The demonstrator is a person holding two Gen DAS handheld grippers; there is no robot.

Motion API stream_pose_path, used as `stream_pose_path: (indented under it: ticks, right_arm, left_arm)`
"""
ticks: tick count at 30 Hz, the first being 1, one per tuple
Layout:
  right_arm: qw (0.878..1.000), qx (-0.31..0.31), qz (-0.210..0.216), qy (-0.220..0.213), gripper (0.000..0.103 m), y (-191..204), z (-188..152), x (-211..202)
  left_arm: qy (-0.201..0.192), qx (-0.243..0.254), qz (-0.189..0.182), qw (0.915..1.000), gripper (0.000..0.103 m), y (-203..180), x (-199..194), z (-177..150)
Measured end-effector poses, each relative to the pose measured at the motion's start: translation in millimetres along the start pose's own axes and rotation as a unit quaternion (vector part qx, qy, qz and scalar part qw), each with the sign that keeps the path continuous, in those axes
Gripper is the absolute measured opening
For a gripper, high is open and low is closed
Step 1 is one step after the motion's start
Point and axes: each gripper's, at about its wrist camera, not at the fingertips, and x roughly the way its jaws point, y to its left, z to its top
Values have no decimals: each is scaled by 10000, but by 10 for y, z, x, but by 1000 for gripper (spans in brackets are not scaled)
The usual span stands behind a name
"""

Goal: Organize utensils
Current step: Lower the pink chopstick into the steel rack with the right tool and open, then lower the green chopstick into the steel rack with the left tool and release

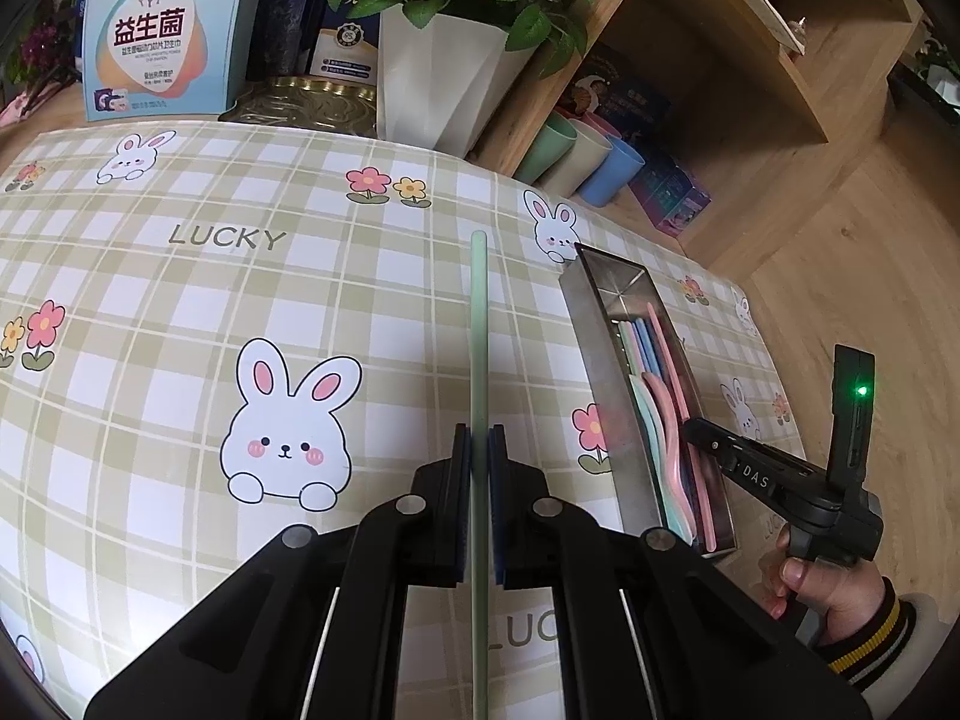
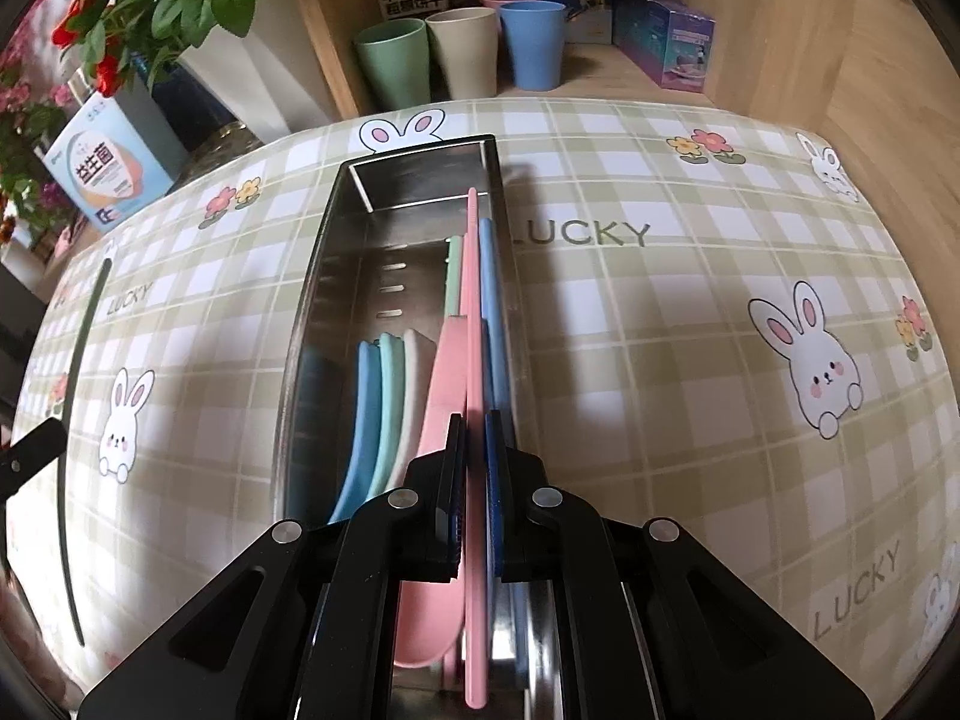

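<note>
My left gripper (image 1: pixel 479 441) is shut on a thin pale green chopstick (image 1: pixel 478 324) that points away over the checked tablecloth. To its right lies a long steel utensil tray (image 1: pixel 600 360) holding pastel spoons and sticks. My right gripper (image 2: pixel 474 429) is shut on a pink chopstick (image 2: pixel 473 300), held lengthwise over the tray's (image 2: pixel 312 324) right side. Inside the tray lie blue, green and white spoons (image 2: pixel 384 396), a pink spoon (image 2: pixel 441 396) and a blue stick (image 2: pixel 489 276). In the left wrist view the right gripper (image 1: pixel 690 426) reaches into the tray.
A white vase (image 1: pixel 438 78) with red roses, a blue box (image 1: pixel 159 36) and a gold tin (image 1: pixel 300 102) stand at the table's far edge. Pastel cups (image 2: pixel 462 48) and boxes sit in a wooden shelf (image 1: pixel 690 60). A person's hand (image 1: pixel 822 588) holds the right gripper's handle.
</note>
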Motion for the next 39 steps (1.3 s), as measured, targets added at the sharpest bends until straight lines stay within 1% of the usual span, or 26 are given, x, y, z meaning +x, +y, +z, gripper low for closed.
stream_pose_path:
  ticks: [2,9,14,19,24,26,27,28,30,32,34,35,37,38,39]
  right_arm:
    - [10000,13,-4,-8,8,-10,5,-15]
    - [9999,-5,22,-108,8,13,23,-146]
    - [9999,-43,-6,-155,8,14,22,-263]
    - [9998,-67,-14,-177,8,-16,20,-341]
    - [9998,-29,-26,-211,8,-97,13,-374]
    - [9997,14,-42,-222,10,-155,5,-377]
    - [9997,32,-47,-229,17,-179,-2,-379]
    - [9997,57,-59,-248,28,-211,-8,-383]
    - [9995,88,-74,-299,43,-267,-19,-394]
    - [9995,156,-104,-265,47,-345,-26,-380]
    - [9994,228,-91,-238,55,-418,-39,-368]
    - [9994,255,-82,-223,56,-451,-45,-363]
    - [9992,348,-14,-205,67,-543,-62,-360]
    - [9990,386,16,-202,69,-591,-70,-363]
    - [9990,402,13,-203,74,-615,-71,-363]
  left_arm:
    - [7,0,-14,10000,6,-20,-3,-7]
    - [36,-36,-61,10000,6,-60,-14,-1]
    - [28,25,-44,10000,6,-147,-15,9]
    - [7,44,65,10000,6,-194,-12,20]
    - [3,89,253,9996,6,-224,-8,31]
    - [8,108,335,9994,6,-242,-2,38]
    - [10,114,356,9993,6,-245,1,40]
    - [13,123,387,9992,6,-257,6,43]
    - [21,156,425,9990,6,-284,14,45]
    - [40,197,468,9987,6,-334,39,53]
    - [95,207,497,9985,6,-389,75,61]
    - [137,201,499,9985,6,-420,100,70]
    - [214,180,473,9985,6,-495,152,91]
    - [249,179,446,9985,6,-550,185,107]
    - [298,186,385,9986,6,-626,228,129]
